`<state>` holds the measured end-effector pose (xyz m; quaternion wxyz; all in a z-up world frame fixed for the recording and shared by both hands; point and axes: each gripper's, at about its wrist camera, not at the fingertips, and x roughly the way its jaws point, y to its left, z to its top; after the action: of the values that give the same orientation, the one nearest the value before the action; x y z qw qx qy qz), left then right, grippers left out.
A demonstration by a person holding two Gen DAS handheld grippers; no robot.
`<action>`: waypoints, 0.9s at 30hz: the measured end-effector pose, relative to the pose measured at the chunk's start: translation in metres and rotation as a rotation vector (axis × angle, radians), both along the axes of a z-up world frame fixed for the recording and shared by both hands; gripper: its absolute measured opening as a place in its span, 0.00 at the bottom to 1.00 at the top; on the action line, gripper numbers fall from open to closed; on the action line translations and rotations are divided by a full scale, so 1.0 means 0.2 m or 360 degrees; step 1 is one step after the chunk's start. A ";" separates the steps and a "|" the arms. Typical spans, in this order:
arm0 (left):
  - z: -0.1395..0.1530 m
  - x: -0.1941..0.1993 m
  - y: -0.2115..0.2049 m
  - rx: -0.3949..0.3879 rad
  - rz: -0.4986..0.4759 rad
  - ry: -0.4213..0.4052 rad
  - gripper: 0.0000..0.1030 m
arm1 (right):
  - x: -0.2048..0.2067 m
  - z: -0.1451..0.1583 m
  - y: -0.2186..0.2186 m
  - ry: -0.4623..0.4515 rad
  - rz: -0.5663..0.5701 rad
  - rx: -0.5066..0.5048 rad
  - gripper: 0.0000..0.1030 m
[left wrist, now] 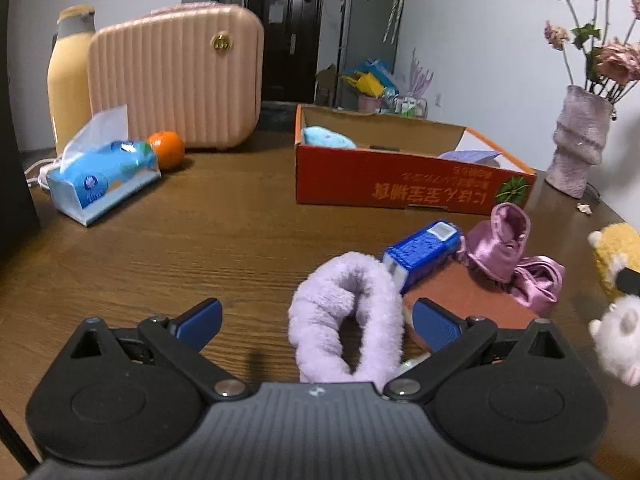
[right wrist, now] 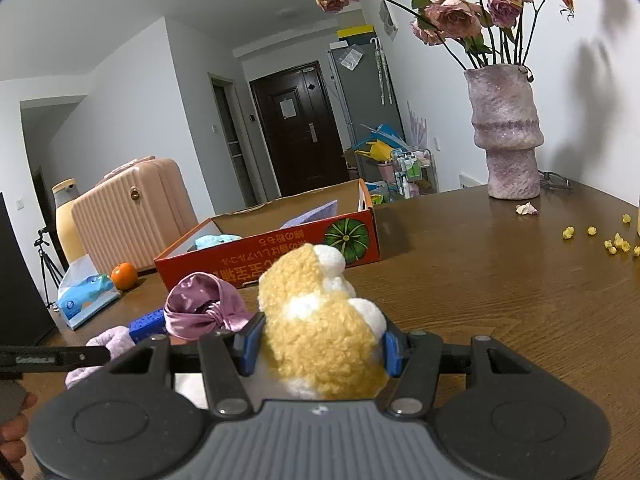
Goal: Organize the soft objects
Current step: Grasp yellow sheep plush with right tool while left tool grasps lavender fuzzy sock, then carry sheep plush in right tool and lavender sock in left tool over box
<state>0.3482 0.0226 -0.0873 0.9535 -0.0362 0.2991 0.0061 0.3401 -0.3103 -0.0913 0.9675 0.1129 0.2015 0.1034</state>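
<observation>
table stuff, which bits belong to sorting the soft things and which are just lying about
Job:
- yellow plush, gripped in right tool
- lilac fluffy band, between open left tool
- pink satin piece
- white plush
- red box

Lying about:
- tissue pack
- orange
- pink case
- vase
- blue packet

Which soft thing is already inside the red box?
The fluffy light-blue plush, lying in the red cardboard box. The lilac fuzzy loop and shiny pink satin scrunchie lie outside on the wooden table.

Room: white walls (right wrist: 132,120); white ceiling (right wrist: 200,4); dark brown door (right wrist: 298,128) at far end; grey cabinet (right wrist: 366,92) beside it; wood-grain desk (right wrist: 500,280), brown, glossy under even indoor light.
</observation>
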 end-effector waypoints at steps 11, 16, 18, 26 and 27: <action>-0.06 0.08 0.04 -0.0095 -0.0162 0.0142 0.39 | 0.02 -0.02 0.02 0.0032 -0.0004 -0.0020 0.54; -0.08 0.06 0.02 -0.0123 -0.0204 0.0172 0.29 | 0.02 -0.02 0.02 0.0024 -0.0002 -0.0017 0.54; -0.07 0.06 0.02 -0.0121 -0.0182 0.0168 0.29 | 0.02 -0.02 0.01 0.0020 0.0002 -0.0012 0.54; -0.03 0.02 0.04 -0.0104 -0.0117 0.0079 0.28 | 0.00 -0.02 0.01 -0.0008 0.0017 0.0001 0.54; -0.01 0.00 0.05 -0.0108 -0.0109 0.0061 0.28 | 0.00 -0.02 0.01 -0.0012 0.0019 0.0003 0.54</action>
<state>0.3492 0.0320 -0.0902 0.9455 -0.0580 0.3184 -0.0360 0.3397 -0.3089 -0.0946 0.9675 0.1122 0.1983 0.1099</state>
